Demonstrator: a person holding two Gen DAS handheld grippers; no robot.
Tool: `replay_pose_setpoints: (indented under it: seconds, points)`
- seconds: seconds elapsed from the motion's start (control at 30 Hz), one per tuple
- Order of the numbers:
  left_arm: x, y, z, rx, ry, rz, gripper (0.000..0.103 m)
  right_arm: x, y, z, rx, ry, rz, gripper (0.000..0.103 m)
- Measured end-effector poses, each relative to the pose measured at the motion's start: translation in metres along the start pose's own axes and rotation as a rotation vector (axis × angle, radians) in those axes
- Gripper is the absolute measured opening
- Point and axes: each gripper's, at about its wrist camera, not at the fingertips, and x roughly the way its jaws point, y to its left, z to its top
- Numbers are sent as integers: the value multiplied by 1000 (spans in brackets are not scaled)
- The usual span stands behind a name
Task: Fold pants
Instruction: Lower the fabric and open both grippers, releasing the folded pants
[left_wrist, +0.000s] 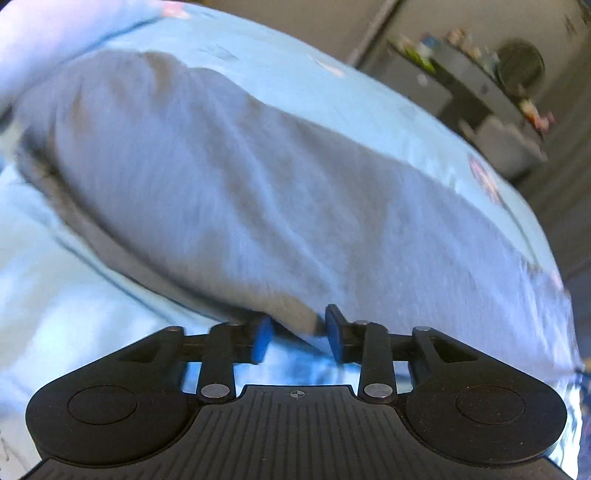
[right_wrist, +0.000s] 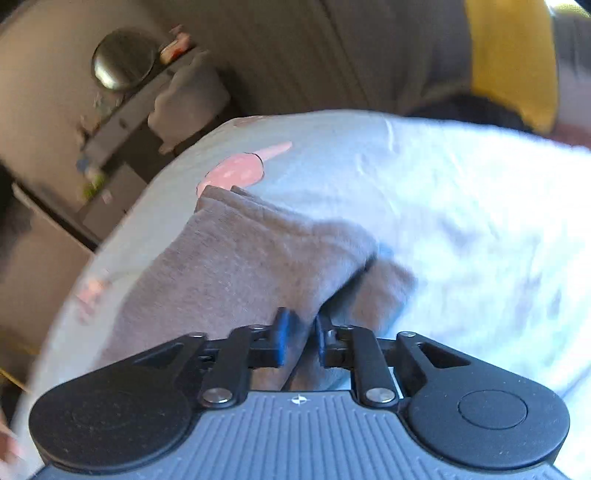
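The grey pants (left_wrist: 229, 184) lie stretched across a pale blue bedsheet (left_wrist: 66, 317). In the left wrist view my left gripper (left_wrist: 298, 334) has its blue pads on either side of a near edge of the grey cloth, which sits between them. In the right wrist view my right gripper (right_wrist: 300, 339) is shut on a bunched fold of the pants (right_wrist: 236, 266), with the cloth running away to the upper left. Both views are blurred by motion.
The bed's edge (left_wrist: 524, 236) curves down at the right. Beyond it stands a cluttered desk with a round mirror (left_wrist: 521, 68); it also shows in the right wrist view (right_wrist: 123, 59). A person in a yellow top (right_wrist: 513, 59) is behind the bed.
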Motion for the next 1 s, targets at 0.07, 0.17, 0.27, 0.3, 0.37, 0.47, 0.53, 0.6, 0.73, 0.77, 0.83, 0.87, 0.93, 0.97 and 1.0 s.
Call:
replay_pose_setpoints:
  seconds: [0.07,0.17,0.27,0.3,0.37,0.47,0.53,0.6,0.73,0.77,0.83,0.87,0.93,0.97,1.0]
  points:
    - [0,8,8,-57,-17,11,37,-2,-3,-2,44,-18,52,35]
    - [-3,19,16,-134,-22,40,36,1,-3,0,63,-23,69,39]
    - [-8,9,17,-138,-42,54,36,10,-1,5,65,-3,79,31]
    - [-11,-1,15,-113,-56,69,36,9,1,6,49,-9,77,21]
    - [-20,-23,16,-45,-99,93,36,1,13,8,-22,-49,76,5]
    - [-47,-40,13,29,-181,96,38,-25,29,9,-123,-140,134,5]
    - [-57,-61,14,69,-235,90,45,-36,31,7,-155,-179,127,5]
    - [-64,-81,13,92,-285,95,50,-40,25,3,-174,-216,44,4]
    - [-67,-120,8,206,-324,68,64,-11,-5,4,-130,-69,-121,6]
    - [-65,-128,5,228,-323,50,69,-10,-16,6,-67,-33,-97,6]
    - [-56,-146,-3,259,-295,7,75,-15,-35,6,47,-37,-34,15]
    - [-48,-155,-8,271,-278,-2,75,-17,-40,6,78,-38,-15,23]
    - [-32,-172,-20,305,-242,2,75,-19,-46,5,108,-30,9,32]
    - [-22,-180,-27,318,-224,11,75,-19,-47,6,115,-28,21,32]
    - [-12,-186,-33,326,-211,14,75,-20,-47,7,120,-29,30,32]
